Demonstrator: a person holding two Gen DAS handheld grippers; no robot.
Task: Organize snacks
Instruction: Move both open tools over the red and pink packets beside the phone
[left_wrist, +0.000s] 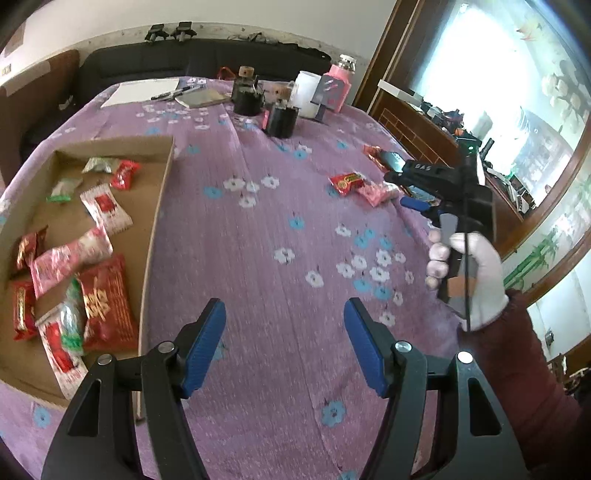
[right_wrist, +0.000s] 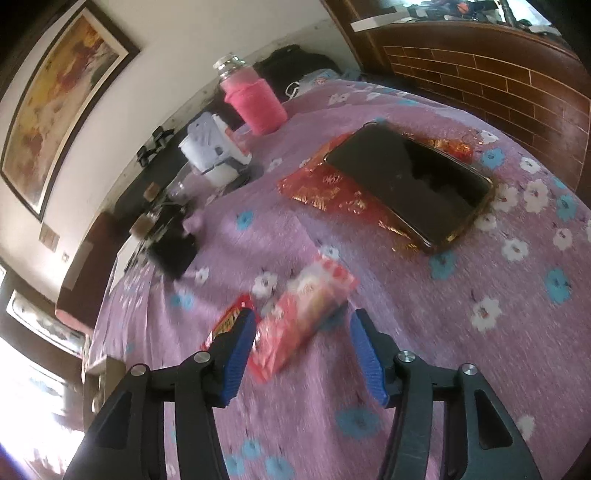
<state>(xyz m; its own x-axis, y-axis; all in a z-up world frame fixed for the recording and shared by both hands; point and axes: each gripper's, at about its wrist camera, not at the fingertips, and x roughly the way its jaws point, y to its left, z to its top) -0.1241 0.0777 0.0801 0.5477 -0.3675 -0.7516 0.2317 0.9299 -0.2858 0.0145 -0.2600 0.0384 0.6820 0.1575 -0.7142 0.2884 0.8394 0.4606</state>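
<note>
Seen from the left wrist, the left hand-held gripper (left_wrist: 284, 347) is held spread and empty above the flowered tabletop (left_wrist: 258, 221), just beside a shallow cardboard box (left_wrist: 162, 192) in which some ten wrapped snacks are already gathered; an exact count is prevented by overlap. Well apart, on the far side of the cloth, three loose packets can be counted: a red packet (left_wrist: 346, 182), a pink packet (left_wrist: 376, 192) touching it, and a red foil packet (left_wrist: 373, 153) partly hidden behind the right hand-held gripper (left_wrist: 410, 184), gripped by a white-gloved hand (left_wrist: 469, 269). From the right wrist, that gripper is shown with its jaws spread, nothing pinched, the pink packet lying between and just ahead of its pads, the red one beside the left pad. One phone is seen resting on the foil packet. The packets are judged light, soft and crinkly, somewhat slippery; hold is best taken across the pink packet's narrow middle, gently, lest the contents be crushed.
</note>
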